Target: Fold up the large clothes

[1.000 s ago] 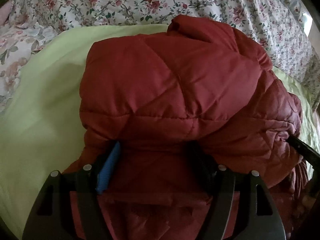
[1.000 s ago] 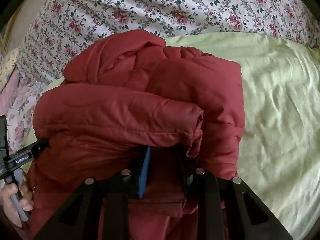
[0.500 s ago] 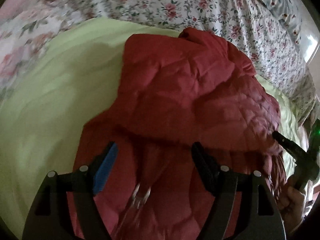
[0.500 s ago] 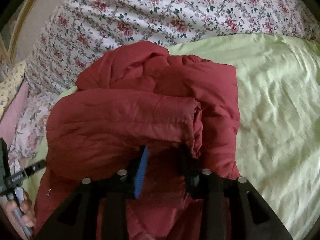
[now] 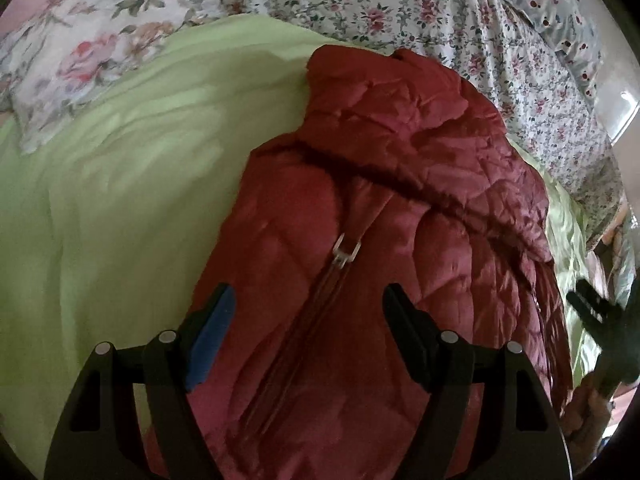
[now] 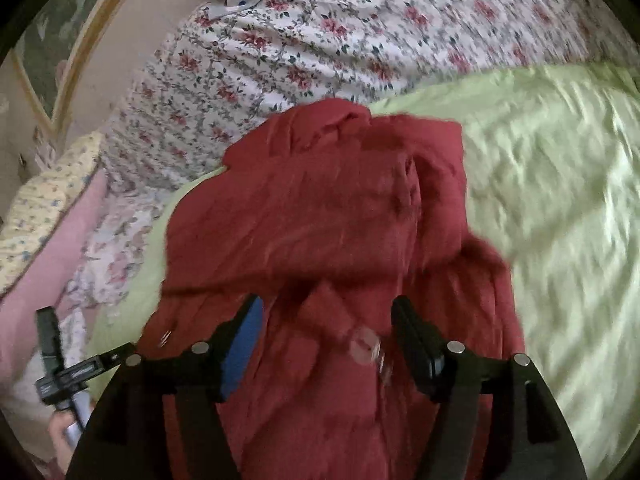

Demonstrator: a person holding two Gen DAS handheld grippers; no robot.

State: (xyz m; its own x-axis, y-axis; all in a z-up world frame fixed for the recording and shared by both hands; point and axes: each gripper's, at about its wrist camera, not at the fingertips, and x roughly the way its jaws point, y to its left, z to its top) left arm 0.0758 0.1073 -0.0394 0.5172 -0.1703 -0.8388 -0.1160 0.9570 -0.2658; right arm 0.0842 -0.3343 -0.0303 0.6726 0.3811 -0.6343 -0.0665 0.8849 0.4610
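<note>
Left tongs (image 5: pixel 308 300): the 2 fingers are standing wide apart, gripping nothing and hovering over the near part of the red padded jacket (image 5: pixel 400 208).
Right tongs (image 6: pixel 326 312): the 2 fingers are also spreading apart, holding nothing, with red cloth showing between them; whether they are touching the cloth cannot be told.
Blue pad (image 5: pixel 212 340): it is lining the inner face of the left finger of the left tongs; the right tongs are carrying the same pad (image 6: pixel 240 352) on their left finger.
Zipper pull (image 5: pixel 345 250): it is lying just ahead of the left tongs, between the lines of the 2 fingers, at the top of a zip track running back toward the camera.
Jacket layout: a folded upper layer is lying across the far part, beyond the left tongs, with its edge crossing above the zipper pull; in the right wrist view the jacket (image 6: pixel 320 220) is blurring with motion.
Green sheet (image 5: pixel 120 200): it is lying under the jacket and spreading out to the left of the left tongs.
Floral bedding (image 6: pixel 320 40): it is lying beyond the jacket, at the far side of the bed.
</note>
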